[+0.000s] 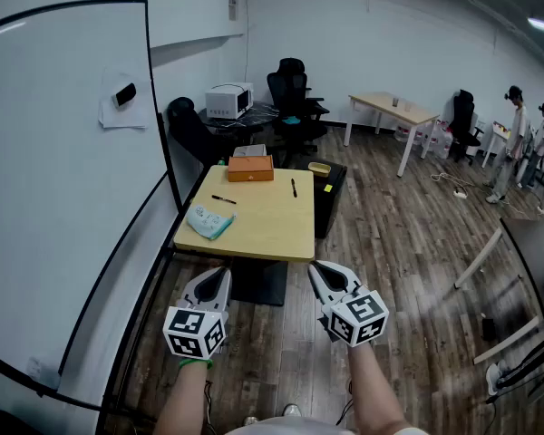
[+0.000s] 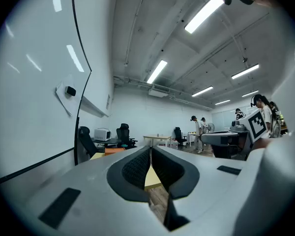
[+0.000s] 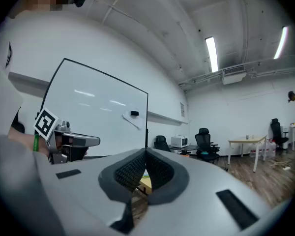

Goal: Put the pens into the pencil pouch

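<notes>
Pens (image 1: pixel 223 199) are laid loose on the worktop (image 1: pixel 263 234): one just beside the pouch (image 1: pixel 208 220), a second pen (image 1: pixel 293 187) further right, near the orange box (image 1: pixel 251 168). Pouch is set at the near left corner, judged easy to reach from the standing spot. Left claw (image 1: pixel 220 274) and right claw (image 1: pixel 316 268) are held level, short of the worktop edge, both closed tight with nothing gripped, so the task is judged not yet started. Both are pointed at the worktop, likely as an approach stance. Pouch opening and zip can't be made out at this range. Pen caps are too small to be told. Only a sliver of worktop is seen past the pads in the gripper views.
</notes>
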`<state>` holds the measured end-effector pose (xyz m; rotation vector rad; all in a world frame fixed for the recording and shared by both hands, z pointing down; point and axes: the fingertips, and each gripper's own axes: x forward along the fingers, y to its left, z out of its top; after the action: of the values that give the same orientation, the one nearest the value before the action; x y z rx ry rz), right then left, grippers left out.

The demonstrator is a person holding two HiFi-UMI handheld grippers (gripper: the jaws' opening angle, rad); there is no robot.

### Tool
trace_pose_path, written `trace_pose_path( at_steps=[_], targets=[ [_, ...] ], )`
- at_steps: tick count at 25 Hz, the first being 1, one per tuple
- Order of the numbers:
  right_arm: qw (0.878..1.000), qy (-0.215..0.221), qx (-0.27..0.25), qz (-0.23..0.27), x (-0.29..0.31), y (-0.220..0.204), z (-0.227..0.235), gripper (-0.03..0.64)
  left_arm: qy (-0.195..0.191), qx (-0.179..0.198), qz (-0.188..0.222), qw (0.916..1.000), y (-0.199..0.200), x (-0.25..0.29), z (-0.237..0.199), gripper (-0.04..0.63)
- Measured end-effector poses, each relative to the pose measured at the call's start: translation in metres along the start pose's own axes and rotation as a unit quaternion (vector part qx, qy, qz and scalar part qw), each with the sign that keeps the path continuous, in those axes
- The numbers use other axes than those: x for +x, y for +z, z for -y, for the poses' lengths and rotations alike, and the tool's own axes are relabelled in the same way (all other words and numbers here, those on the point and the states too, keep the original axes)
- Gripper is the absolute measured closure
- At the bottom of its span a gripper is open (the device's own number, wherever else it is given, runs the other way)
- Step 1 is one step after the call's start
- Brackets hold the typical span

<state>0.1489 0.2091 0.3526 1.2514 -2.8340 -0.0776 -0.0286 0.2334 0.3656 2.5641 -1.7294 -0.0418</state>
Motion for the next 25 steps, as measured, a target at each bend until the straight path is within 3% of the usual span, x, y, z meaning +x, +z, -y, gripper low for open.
trace_pose_path(
  at_steps=[25],
  targets=[
    [1.000, -0.014, -0.003, 0.001, -0.0016, -0.0004, 0.0018, 0.616, 0.000, 0.008, 0.004, 1.0000, -0.0037, -0.0021, 0.0018, 0.571]
  ],
)
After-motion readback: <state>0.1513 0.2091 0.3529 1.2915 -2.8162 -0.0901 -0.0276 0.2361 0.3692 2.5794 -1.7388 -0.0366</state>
